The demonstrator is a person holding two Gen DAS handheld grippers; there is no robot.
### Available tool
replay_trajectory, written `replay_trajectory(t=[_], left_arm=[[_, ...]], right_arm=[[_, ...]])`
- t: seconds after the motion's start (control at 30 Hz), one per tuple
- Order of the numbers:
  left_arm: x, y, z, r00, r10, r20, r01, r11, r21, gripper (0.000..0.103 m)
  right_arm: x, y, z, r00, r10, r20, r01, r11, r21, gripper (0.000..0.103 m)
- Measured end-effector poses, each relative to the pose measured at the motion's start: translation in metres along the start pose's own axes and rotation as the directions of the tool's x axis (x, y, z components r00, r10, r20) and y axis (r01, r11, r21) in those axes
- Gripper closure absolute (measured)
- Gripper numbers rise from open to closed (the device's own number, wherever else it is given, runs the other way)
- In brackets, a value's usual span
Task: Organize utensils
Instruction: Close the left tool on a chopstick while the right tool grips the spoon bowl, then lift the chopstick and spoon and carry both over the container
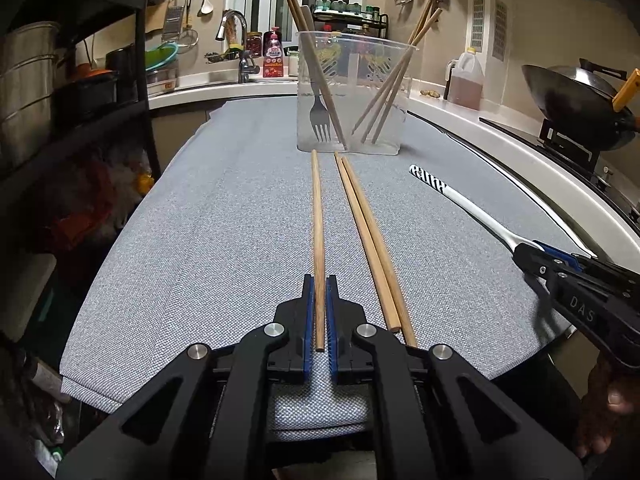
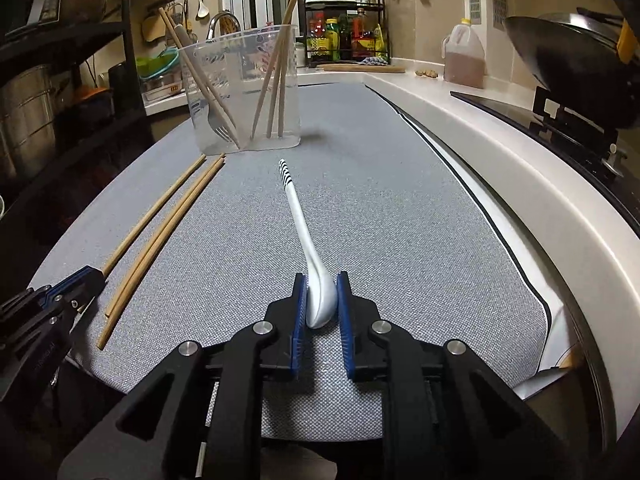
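A clear plastic cup (image 1: 352, 92) stands at the far end of the grey mat (image 1: 200, 220) and holds a fork (image 1: 319, 118) and several wooden chopsticks. My left gripper (image 1: 320, 280) is shut on a single wooden chopstick (image 1: 317, 220) that lies along the mat. Two more chopsticks (image 1: 368, 240) lie just right of it. My right gripper (image 2: 322, 280) is shut on the bowl of a white spoon (image 2: 304, 232) with a striped handle tip, resting on the mat (image 2: 400, 220). The cup (image 2: 244, 88) shows ahead and left in the right wrist view.
A white counter (image 2: 500, 152) curves along the right with a wok (image 1: 576, 104) on a stove and an oil jug (image 1: 464, 80). A sink and faucet (image 1: 240, 44) sit at the back. A dark shelf rack (image 1: 60, 80) with pots stands left.
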State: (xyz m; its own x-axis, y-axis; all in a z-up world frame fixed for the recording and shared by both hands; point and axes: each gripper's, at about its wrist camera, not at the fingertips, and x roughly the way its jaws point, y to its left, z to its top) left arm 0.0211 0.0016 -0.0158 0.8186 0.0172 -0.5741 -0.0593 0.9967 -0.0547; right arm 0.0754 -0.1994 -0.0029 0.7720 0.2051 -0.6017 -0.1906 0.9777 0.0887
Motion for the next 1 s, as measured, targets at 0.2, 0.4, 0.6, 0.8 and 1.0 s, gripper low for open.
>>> replay_trajectory(t=[0.2, 0.4, 0.6, 0.8, 1.0], left_arm=[[-0.002, -0.002, 0.001, 1.0, -0.012, -0.002, 0.012, 1.0, 0.003, 0.098], [-0.014, -0.004, 0.006, 0.999, -0.023, 0.027, 0.023, 1.0, 0.011, 0.098], [-0.028, -0.006, 0.012, 0.998, -0.032, 0.055, 0.031, 0.999, 0.011, 0.098], [-0.043, -0.008, 0.02, 0.995, -0.043, 0.088, 0.042, 0.999, 0.014, 0.098], [-0.058, -0.011, 0.03, 0.991, -0.052, 0.122, 0.05, 0.999, 0.021, 0.098]], right_arm=[[-0.006, -0.001, 0.002, 1.0, 0.026, 0.007, -0.026, 1.0, 0.017, 0.092], [-0.022, 0.002, 0.006, 0.999, 0.033, 0.034, -0.033, 0.999, 0.011, 0.092], [-0.04, 0.006, 0.011, 0.997, 0.028, 0.07, -0.027, 1.0, -0.011, 0.091], [-0.058, 0.007, 0.019, 0.995, 0.025, 0.102, -0.024, 1.0, -0.011, 0.091], [-0.076, 0.007, 0.029, 0.99, 0.026, 0.141, -0.025, 1.0, -0.01, 0.091]])
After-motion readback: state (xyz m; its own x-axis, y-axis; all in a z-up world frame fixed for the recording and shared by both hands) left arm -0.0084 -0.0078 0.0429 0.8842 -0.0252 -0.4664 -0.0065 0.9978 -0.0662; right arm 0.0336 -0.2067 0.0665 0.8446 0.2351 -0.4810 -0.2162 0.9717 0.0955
